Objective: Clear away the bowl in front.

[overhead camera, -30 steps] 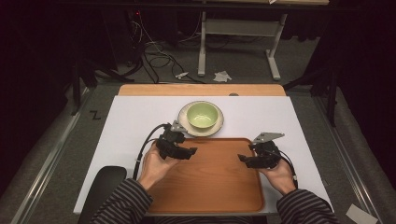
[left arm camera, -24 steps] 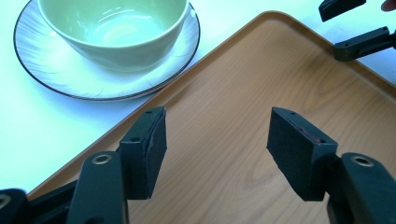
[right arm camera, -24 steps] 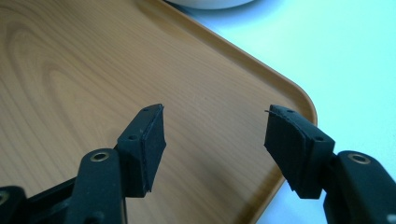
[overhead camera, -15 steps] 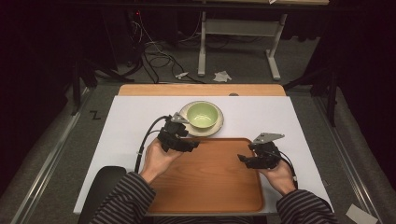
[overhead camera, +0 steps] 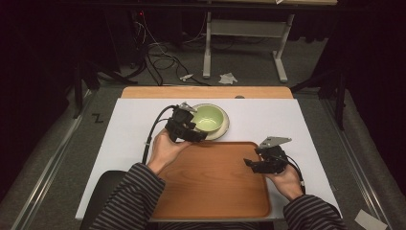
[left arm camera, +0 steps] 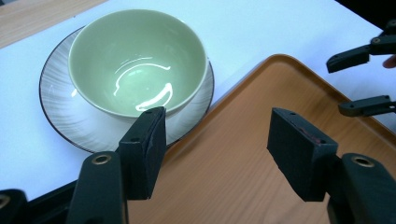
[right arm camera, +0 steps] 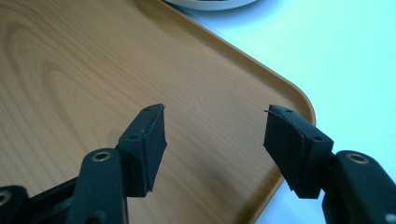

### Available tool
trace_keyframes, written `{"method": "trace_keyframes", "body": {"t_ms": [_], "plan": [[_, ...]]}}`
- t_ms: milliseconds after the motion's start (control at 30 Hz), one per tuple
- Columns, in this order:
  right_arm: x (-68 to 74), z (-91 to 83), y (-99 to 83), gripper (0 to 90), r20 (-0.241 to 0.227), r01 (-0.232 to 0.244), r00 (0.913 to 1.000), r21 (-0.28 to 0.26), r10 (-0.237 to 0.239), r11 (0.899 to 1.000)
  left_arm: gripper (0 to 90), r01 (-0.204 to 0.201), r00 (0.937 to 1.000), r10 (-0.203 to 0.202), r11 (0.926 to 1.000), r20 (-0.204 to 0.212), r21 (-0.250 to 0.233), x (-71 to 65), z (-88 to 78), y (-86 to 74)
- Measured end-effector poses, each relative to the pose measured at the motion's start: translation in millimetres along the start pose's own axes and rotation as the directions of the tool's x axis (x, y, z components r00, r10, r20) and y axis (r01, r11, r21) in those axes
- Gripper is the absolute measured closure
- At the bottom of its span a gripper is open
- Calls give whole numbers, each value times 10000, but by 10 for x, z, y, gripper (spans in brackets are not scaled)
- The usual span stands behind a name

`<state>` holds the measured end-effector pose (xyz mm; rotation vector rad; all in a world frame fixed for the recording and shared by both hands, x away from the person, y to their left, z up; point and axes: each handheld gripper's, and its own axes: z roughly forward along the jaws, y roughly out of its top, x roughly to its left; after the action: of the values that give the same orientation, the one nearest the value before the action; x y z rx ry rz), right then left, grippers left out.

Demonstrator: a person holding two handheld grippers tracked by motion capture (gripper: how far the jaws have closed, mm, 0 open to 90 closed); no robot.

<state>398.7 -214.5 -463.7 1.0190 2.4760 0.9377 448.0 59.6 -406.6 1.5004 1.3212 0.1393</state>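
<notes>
Since the earlier frame my left gripper [overhead camera: 198,136] has moved forward and right, off the tray's near-left area toward the bowl, while the right gripper [overhead camera: 250,164] sits where it was. My left gripper's black, flat-padded jaws stand wide apart with nothing between them; in the left gripper view one pad hangs just in front of the bowl's rim and the other over the tray. The bowl [left arm camera: 136,63] is round, glossy pale green ceramic, sitting upright in the middle of a wider, shallow white plate [left arm camera: 70,121] with fine grey streaks and a dark rim. Plate and bowl rest on the white desk [overhead camera: 129,129], just beyond the tray's far edge. The tray [overhead camera: 215,182] is rectangular with rounded corners, wood-grained and raised at the lip. My right gripper, jaws also spread and empty, hovers over its right side.
</notes>
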Motion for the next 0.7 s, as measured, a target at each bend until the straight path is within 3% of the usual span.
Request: {"method": "trace_keyframes", "body": {"t_ms": [333,400,600,700], "plan": [[1,1,0,400,40,-7,10000,-25,7,10000,381,288,9980,-276,9994,-566,216,139,238,137],[4,-1,0,401,29,15,10000,-41,-15,10000,381,195,9971,-170,9993,-746,325,161,298,176],[9,1,1,402,20,26,10000,-13,-26,10000,381,112,9933,-62,9990,-1152,428,194,395,266],[13,1,2,403,34,19,10000,-4,-19,10000,381,248,9895,-201,9992,-1432,309,222,468,307]]}}
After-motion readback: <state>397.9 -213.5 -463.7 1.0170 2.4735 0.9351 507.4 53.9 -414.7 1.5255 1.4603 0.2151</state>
